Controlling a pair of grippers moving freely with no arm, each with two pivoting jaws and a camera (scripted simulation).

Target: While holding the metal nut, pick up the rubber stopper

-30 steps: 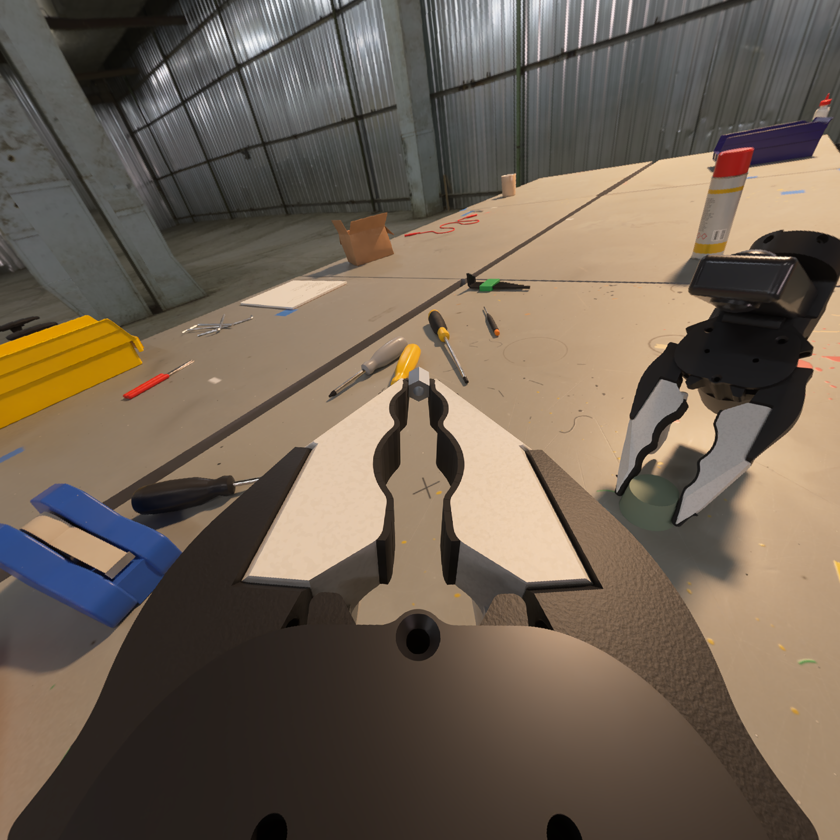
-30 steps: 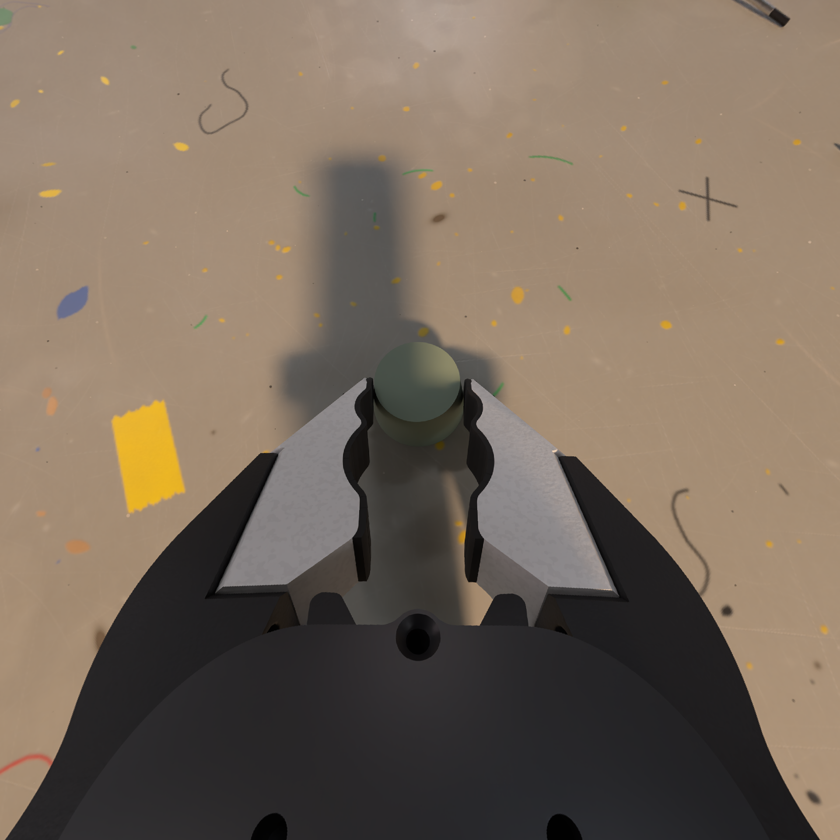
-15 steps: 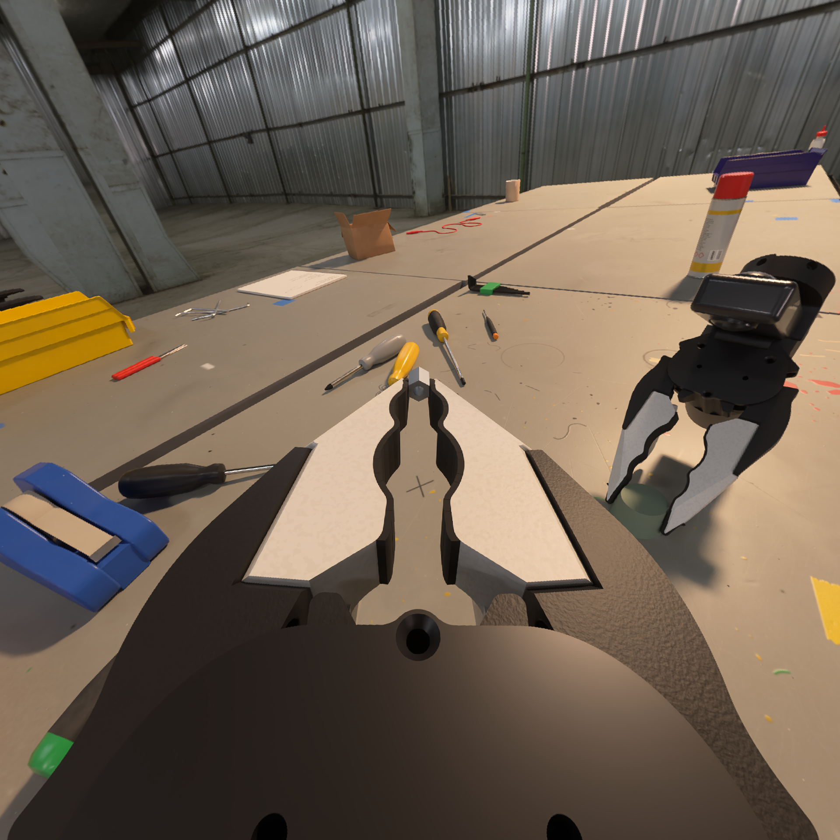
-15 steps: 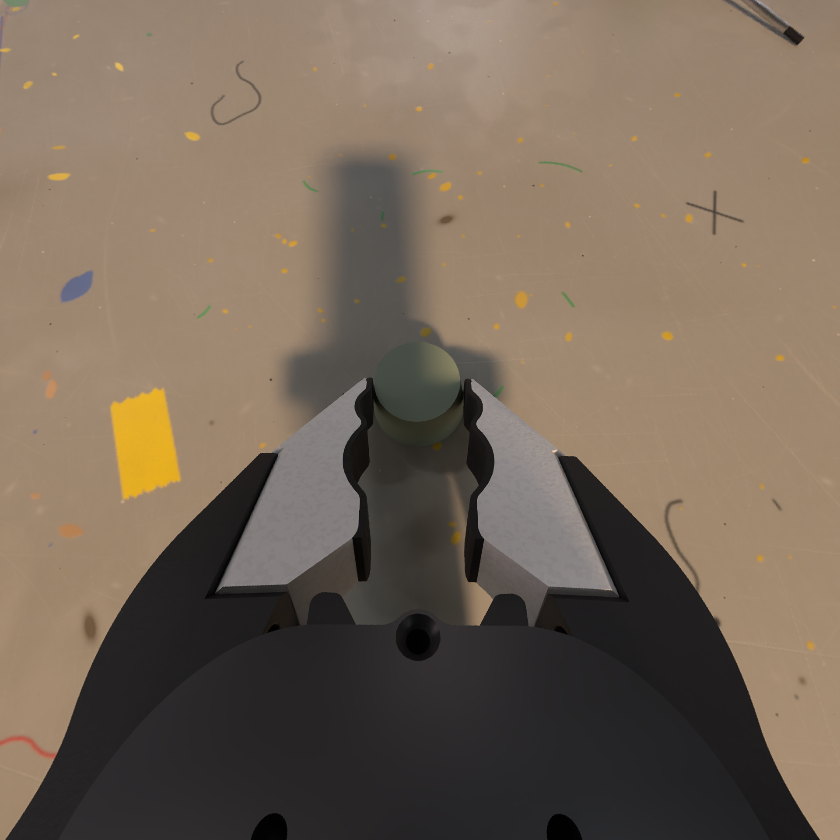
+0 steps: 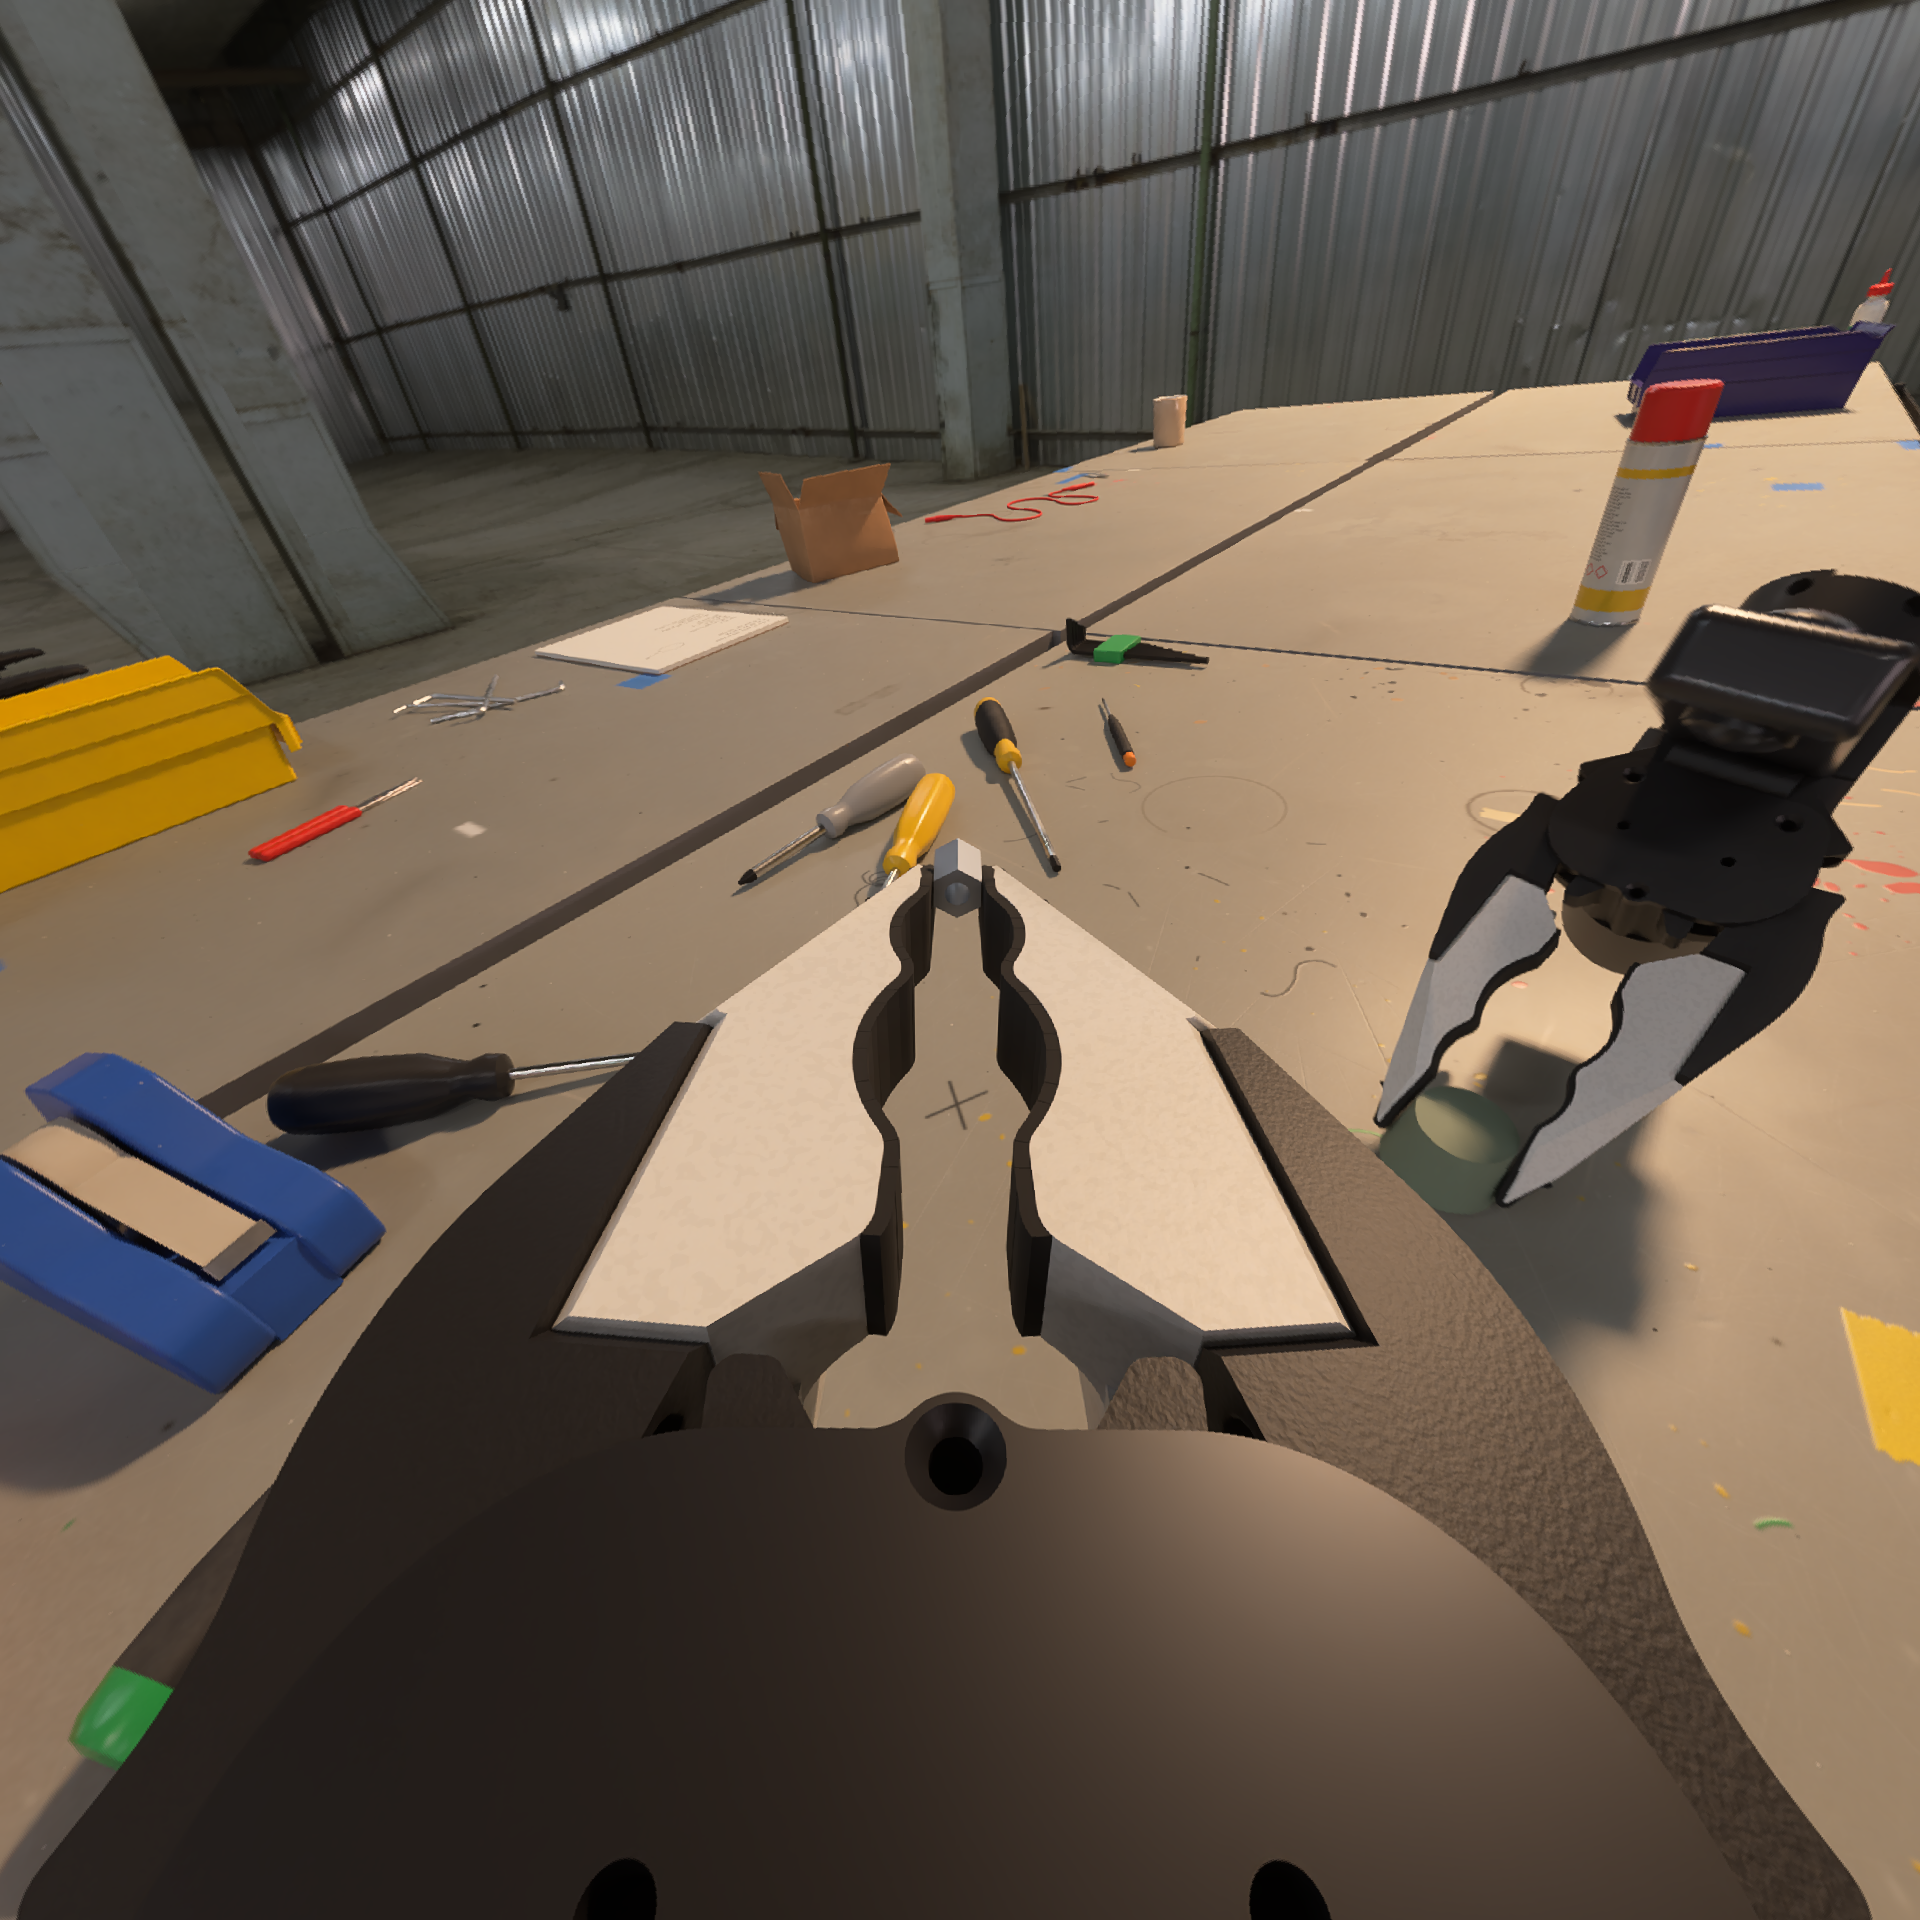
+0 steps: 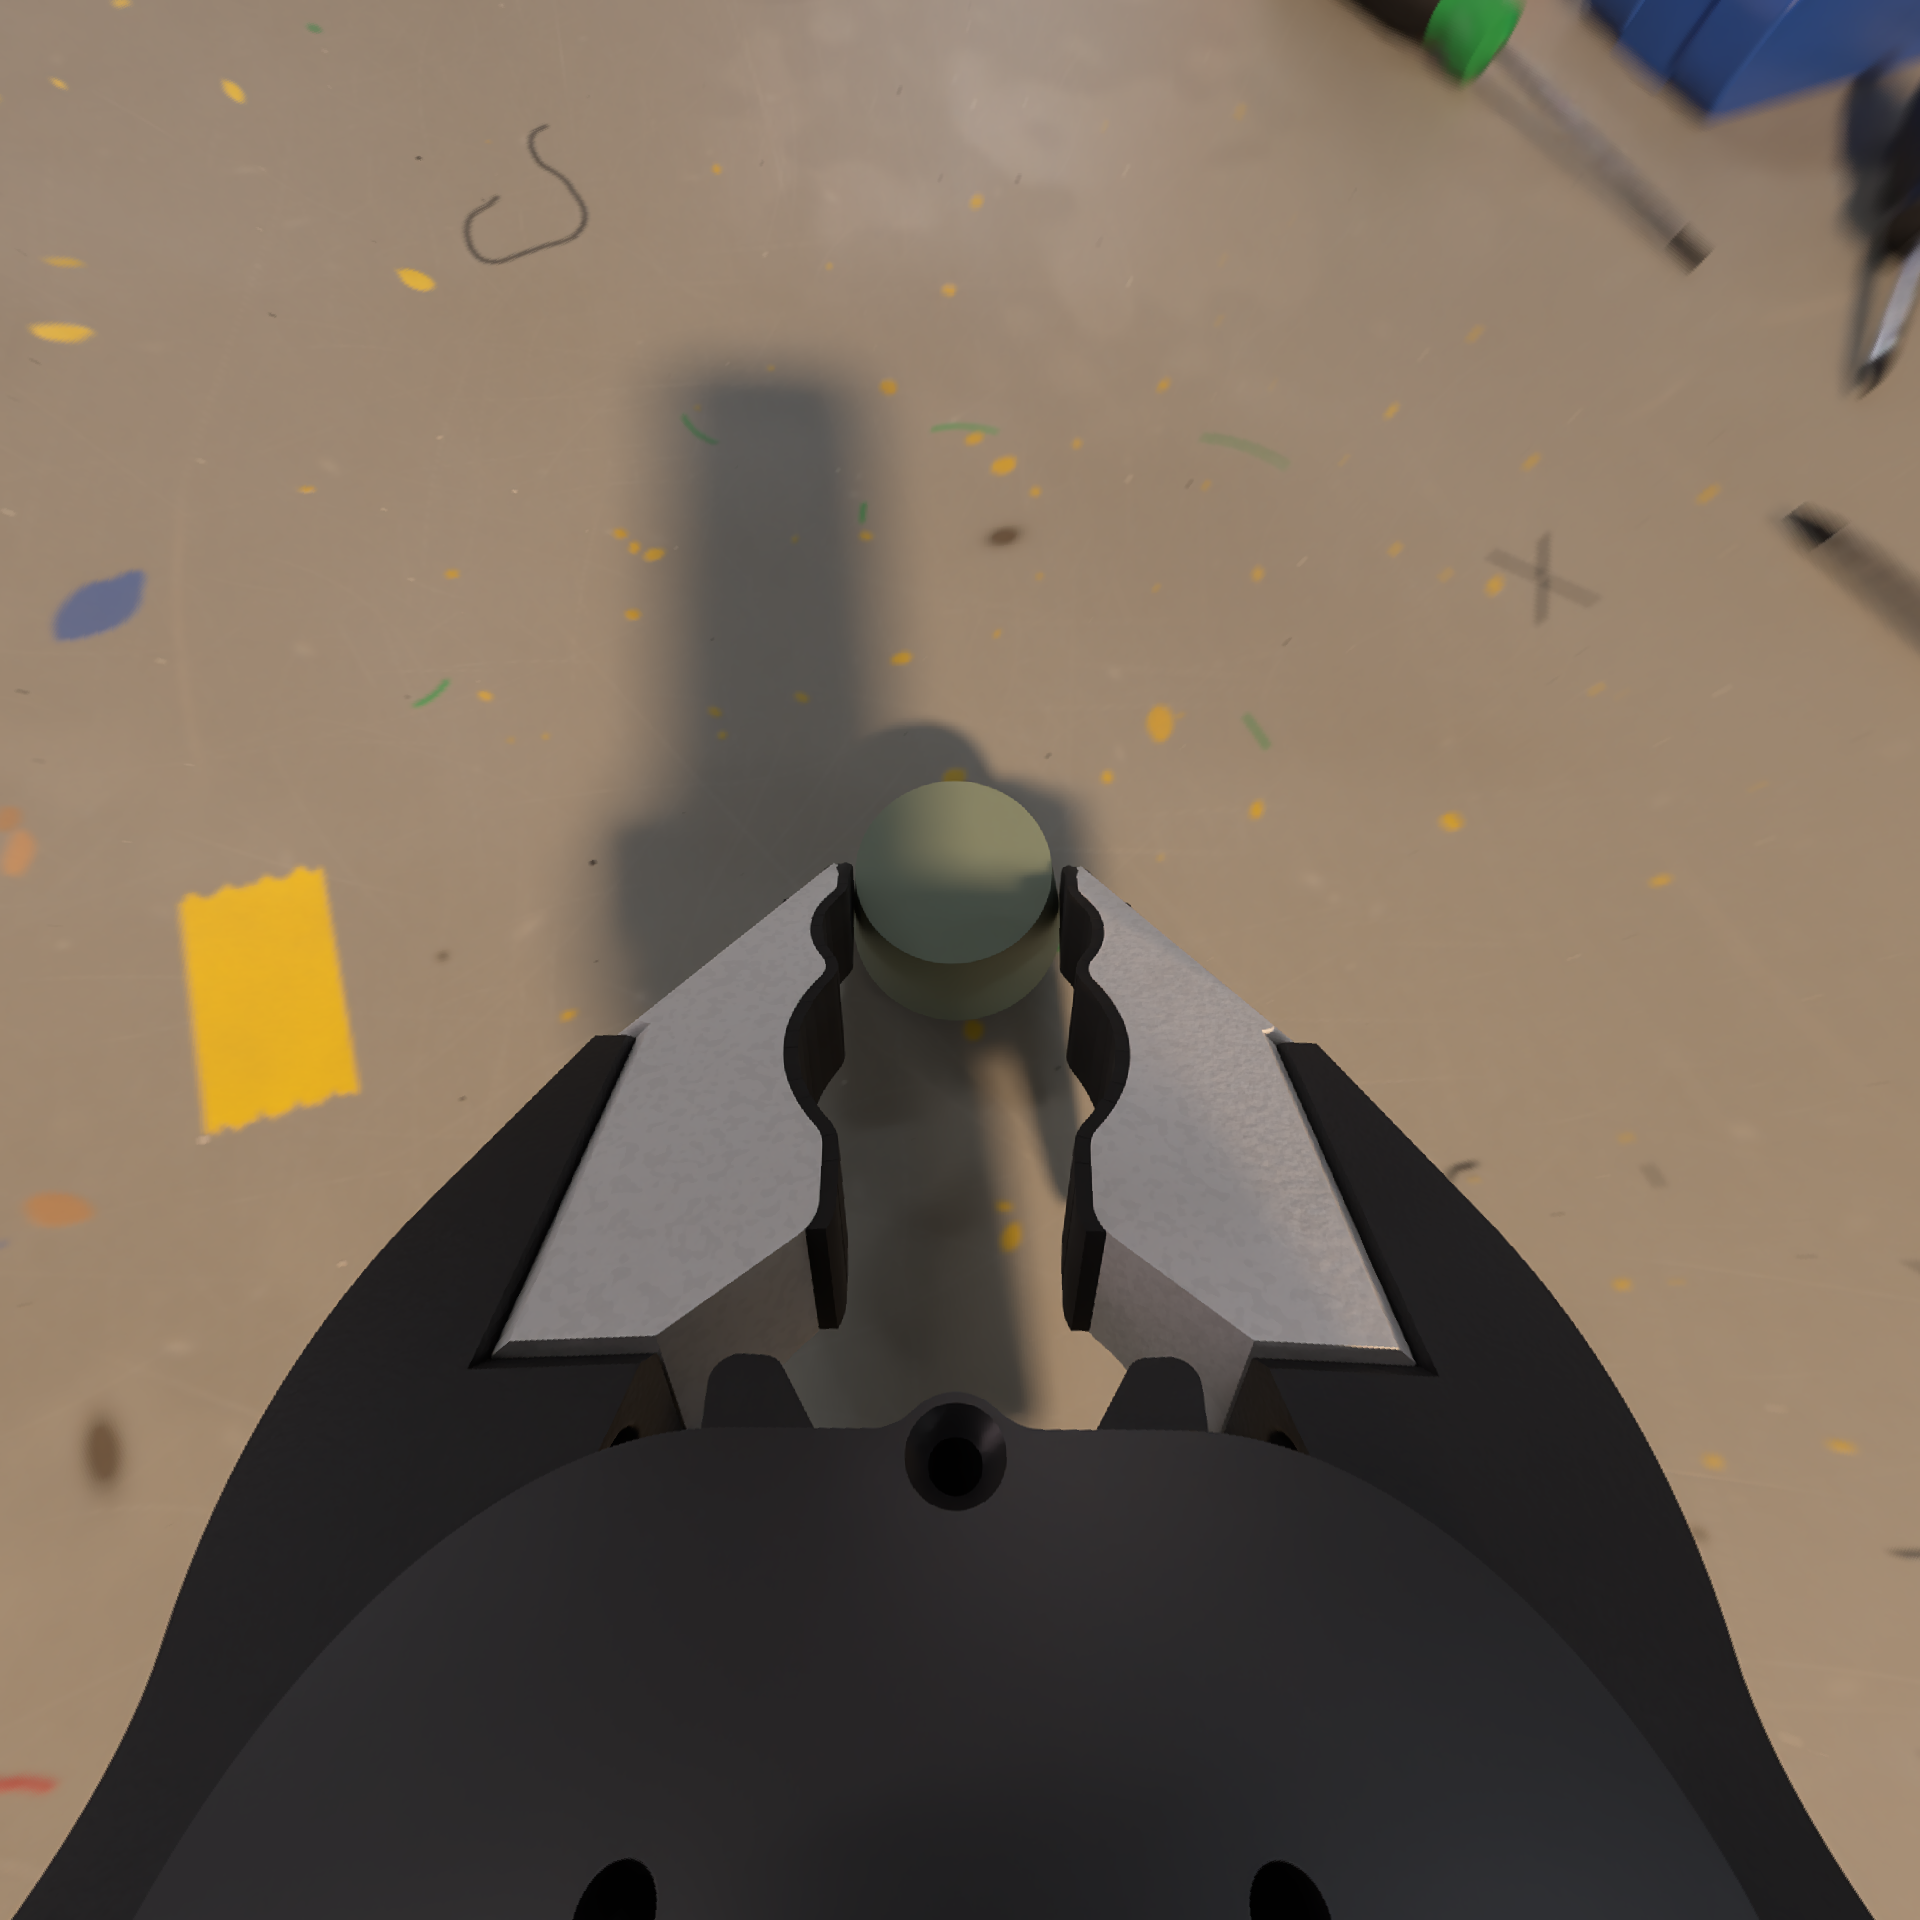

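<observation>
My left gripper [image 5: 956, 875] is shut on the small silver metal nut [image 5: 957, 888], pinched at its fingertips above the table. My right gripper [image 6: 956, 875] is shut on the grey-green rubber stopper [image 6: 954, 894], which sits between its fingertips. The stopper's shadow falls apart from it on the table, so it hangs a little above the surface. In the left wrist view the right gripper [image 5: 1446, 1158] points down at the right with the stopper [image 5: 1455, 1138] between its tips.
Several screwdrivers [image 5: 920, 821] lie ahead of the left gripper, and a black-handled one [image 5: 395, 1086] lies to its left. A blue holder [image 5: 156, 1216] and a yellow bin [image 5: 125, 758] stand at the left. A spray can [image 5: 1642, 499] stands far right. A yellow tape patch [image 6: 268, 997] marks the table.
My right gripper has risen with the stopper: the table looks farther off, and a green-tipped tool and a blue object came into view. My left gripper drifted a little, still holding the nut.
</observation>
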